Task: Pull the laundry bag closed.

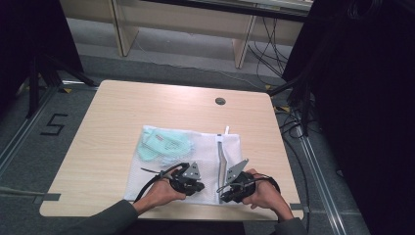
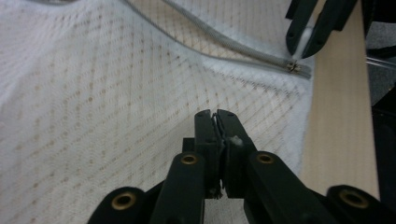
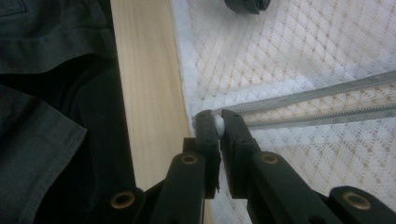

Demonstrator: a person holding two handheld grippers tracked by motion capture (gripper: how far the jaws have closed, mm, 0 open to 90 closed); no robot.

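Mesh bag [image 1: 195, 156] lies mid-frame; my left gripper [image 2: 215, 116] pinches its netting, my right gripper [image 3: 217, 122] clamps its zipper [image 3: 322, 95] end.

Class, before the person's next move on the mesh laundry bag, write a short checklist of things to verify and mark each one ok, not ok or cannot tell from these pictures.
1. Left tool shut on the white mesh laundry bag: ok, mesh is pinched between its jaws.
2. Right tool shut on the bag's corner by the grey zipper: ok.
3. Zipper open: ok, its two rows lie apart.
4. Pale green item inside the bag: cannot tell, it may lie inside or on top.
5. Bag fully on the light wooden table: ok.
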